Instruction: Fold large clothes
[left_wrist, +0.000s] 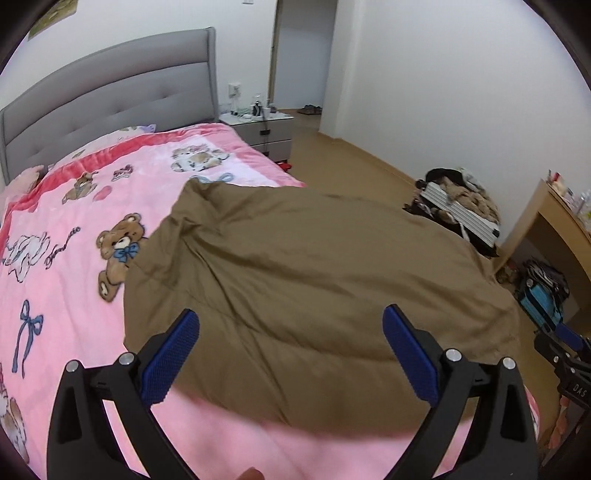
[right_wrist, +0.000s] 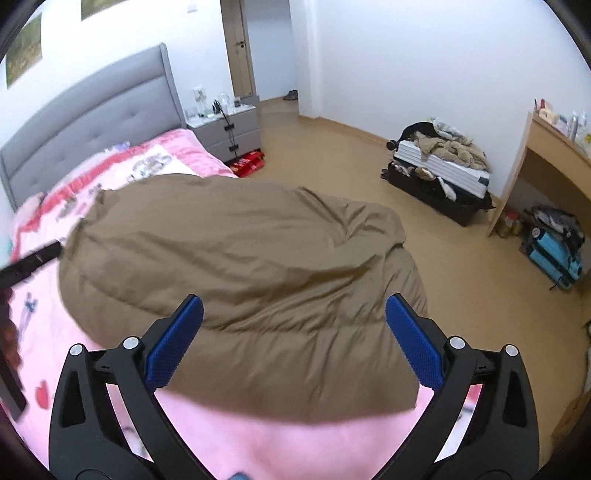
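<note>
A large brown padded garment (left_wrist: 295, 258) lies spread on the pink teddy-bear blanket (left_wrist: 74, 295) of a bed, with its near hem running straight across. My left gripper (left_wrist: 291, 312) hovers open above that near hem, and nothing sits between its blue pads (left_wrist: 173, 354). In the right wrist view the same garment (right_wrist: 240, 251) reaches toward the bed's right edge. My right gripper (right_wrist: 293, 298) is open above the hem too, its pads (right_wrist: 413, 339) apart from the cloth. A strip of pink blanket (right_wrist: 258, 443) shows below the hem.
A grey headboard (left_wrist: 110, 92) and a nightstand (left_wrist: 258, 133) stand at the far end. On the wooden floor to the right are an open suitcase piled with clothes (right_wrist: 439, 166), a wooden desk (right_wrist: 554, 155), a blue bag (right_wrist: 554, 254) and a red box (right_wrist: 249, 164).
</note>
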